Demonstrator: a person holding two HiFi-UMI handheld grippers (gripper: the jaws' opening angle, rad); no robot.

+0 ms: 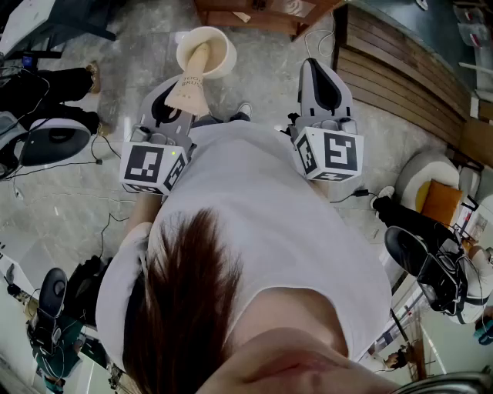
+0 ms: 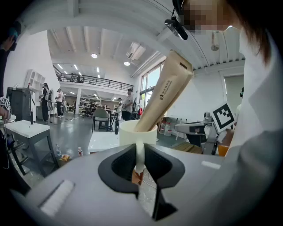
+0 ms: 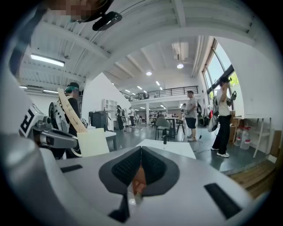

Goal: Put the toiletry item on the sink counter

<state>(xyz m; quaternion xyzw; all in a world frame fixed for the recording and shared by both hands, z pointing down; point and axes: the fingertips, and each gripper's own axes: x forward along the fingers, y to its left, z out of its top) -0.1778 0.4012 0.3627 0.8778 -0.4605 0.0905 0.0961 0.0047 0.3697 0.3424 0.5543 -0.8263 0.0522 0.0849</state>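
A cream cup (image 1: 205, 48) with a tan toiletry tube (image 1: 190, 83) leaning in it hangs in front of the person, over the floor. My left gripper (image 1: 182, 94) is shut on the cup's handle. In the left gripper view the handle (image 2: 139, 155) sits pinched between the jaws, the cup (image 2: 138, 132) just beyond them and the tube (image 2: 164, 92) slanting up to the right. My right gripper (image 1: 314, 68) is held level beside it, shut, with nothing between its pads (image 3: 139, 152). In the right gripper view the cup (image 3: 93, 141) and tube (image 3: 70, 110) show at the left.
Wooden boards (image 1: 400, 73) run along the upper right, and a wooden frame (image 1: 262, 11) stands ahead. Cables, chair bases (image 1: 54, 142) and bags (image 1: 431, 262) lie on the marble floor to both sides. People (image 3: 223, 117) stand further off in the hall by a white table (image 3: 170, 148).
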